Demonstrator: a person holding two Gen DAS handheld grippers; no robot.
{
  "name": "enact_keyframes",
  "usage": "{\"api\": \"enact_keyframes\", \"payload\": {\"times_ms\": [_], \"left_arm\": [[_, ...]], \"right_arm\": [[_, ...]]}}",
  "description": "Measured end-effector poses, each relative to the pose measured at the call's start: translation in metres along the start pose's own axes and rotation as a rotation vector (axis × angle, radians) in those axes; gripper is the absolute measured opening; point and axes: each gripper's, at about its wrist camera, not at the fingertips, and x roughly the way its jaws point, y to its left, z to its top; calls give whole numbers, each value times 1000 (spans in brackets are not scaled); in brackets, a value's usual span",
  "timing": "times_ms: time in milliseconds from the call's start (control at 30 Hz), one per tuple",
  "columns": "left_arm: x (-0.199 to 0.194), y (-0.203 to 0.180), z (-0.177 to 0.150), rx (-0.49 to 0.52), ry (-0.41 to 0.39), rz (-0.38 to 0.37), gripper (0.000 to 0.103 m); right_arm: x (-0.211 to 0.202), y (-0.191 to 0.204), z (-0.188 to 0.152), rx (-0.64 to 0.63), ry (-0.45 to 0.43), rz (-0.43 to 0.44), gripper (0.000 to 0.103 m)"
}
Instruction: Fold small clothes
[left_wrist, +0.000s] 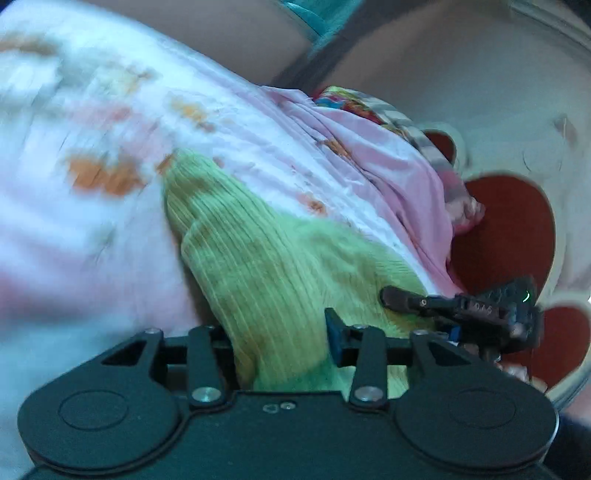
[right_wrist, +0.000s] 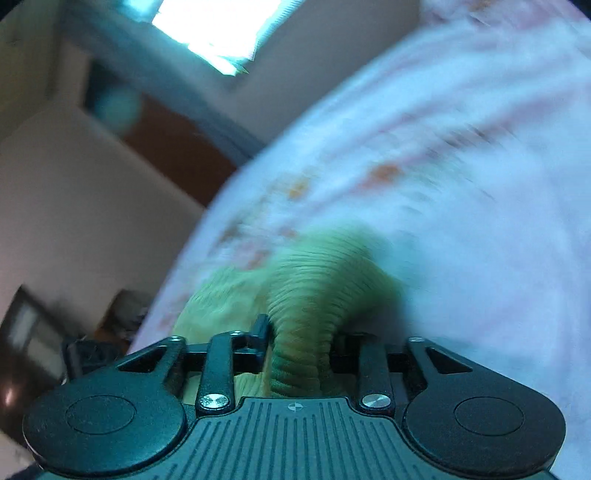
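A small light-green ribbed knit garment (left_wrist: 266, 254) lies on a white and pink sheet with orange prints (left_wrist: 92, 122). My left gripper (left_wrist: 280, 347) is shut on the near end of the green garment, which bunches between the jaws. In the right wrist view my right gripper (right_wrist: 301, 343) is shut on a rolled-up part of the green garment (right_wrist: 314, 280), held above the sheet (right_wrist: 461, 184). The right gripper also shows in the left wrist view (left_wrist: 461, 310), at the garment's right edge.
A pile of pink and multicoloured clothes (left_wrist: 369, 122) lies behind the green garment. A cream cover with red hearts (left_wrist: 509, 229) is at the right. Beige walls, a window (right_wrist: 218, 26) and dark furniture (right_wrist: 33, 332) lie beyond the bed edge. Both views are motion-blurred.
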Motion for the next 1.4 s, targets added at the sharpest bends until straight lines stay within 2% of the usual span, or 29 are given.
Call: {"api": "enact_keyframes", "payload": {"times_ms": [33, 67, 100, 167, 267, 333, 367, 400, 433, 467, 533, 600, 633, 700, 733, 767, 800, 867, 900, 933, 967, 1033, 1100, 1167, 1233, 1300, 1333, 1400], "left_arm": [[-8, 4, -4, -33, -7, -39, 44], [-19, 5, -9, -57, -7, -63, 52], [-32, 5, -16, -70, -6, -95, 61], [-51, 4, -32, -68, 18, -124, 62], [-66, 0, -54, -100, 57, -156, 62], [-62, -11, -62, -96, 79, -138, 59], [-56, -18, -64, -80, 91, -112, 57], [-47, -21, -64, -80, 106, -104, 40], [-38, -24, -63, -108, 135, -107, 25], [-31, -25, -61, -137, 152, -103, 14], [-29, -31, -56, -144, 135, -105, 13], [-46, -42, -50, -145, 115, -154, 14], [-53, -47, -51, -141, 120, -153, 14], [-65, -52, -59, -134, 158, -119, 14], [-66, -51, -67, -132, 199, -70, 14], [-63, -48, -76, -121, 236, 7, 22], [-63, -43, -86, -110, 247, 59, 20], [-74, -35, -94, -168, 203, 26, 21], [-81, -34, -93, -182, 182, 35, 30], [-95, -39, -91, -154, 119, 46, 37], [-105, -48, -87, -105, 52, 74, 48], [-113, -64, -73, -19, -32, 109, 53], [-106, -77, -57, 46, -116, 161, 71], [-89, -86, -42, 91, -164, 204, 70], [-84, -96, -36, 149, -179, 268, 64], [-72, -111, -37, 240, -204, 295, 60], [-62, -113, -41, 268, -201, 305, 60], [-41, -110, -52, 302, -119, 360, 61]], "right_arm": [[-6, -9, -1, 23, -8, 21, 42], [-15, -12, -3, 44, -16, 50, 49], [-28, -15, -7, 50, -20, 75, 66], [-52, -13, -18, 23, -6, 95, 80], [-69, -9, -38, 29, 98, 131, 80], [-64, -1, -49, -11, 142, 104, 80], [-62, 5, -52, -36, 135, 78, 79], [-59, 9, -54, -38, 139, 71, 65], [-54, 12, -54, -32, 161, 68, 45], [-48, 14, -55, -12, 196, 53, 22], [-49, 22, -54, 22, 211, 42, 22], [-67, 36, -53, 56, 211, 70, 22], [-76, 44, -55, 69, 222, 57, 22], [-84, 50, -66, 104, 249, 21, 22], [-82, 47, -73, 117, 262, -19, 22], [-79, 43, -81, 111, 273, -79, 29], [-74, 36, -91, 98, 273, -116, 29], [-80, 20, -97, 155, 202, -50, 29], [-87, 20, -98, 149, 170, -55, 31], [-97, 20, -97, 123, 128, -73, 36], [-113, 26, -97, 69, 71, -109, 40], [-126, 42, -88, -71, -39, -181, 40], [-120, 50, -72, -133, -88, -213, 40], [-102, 54, -52, -148, -105, -249, 40], [-92, 55, -46, -175, -123, -247, 39], [-79, 61, -37, -223, -128, -250, 21], [-69, 62, -36, -249, -123, -254, 21], [-47, 61, -40, -292, -85, -299, 21]]}}
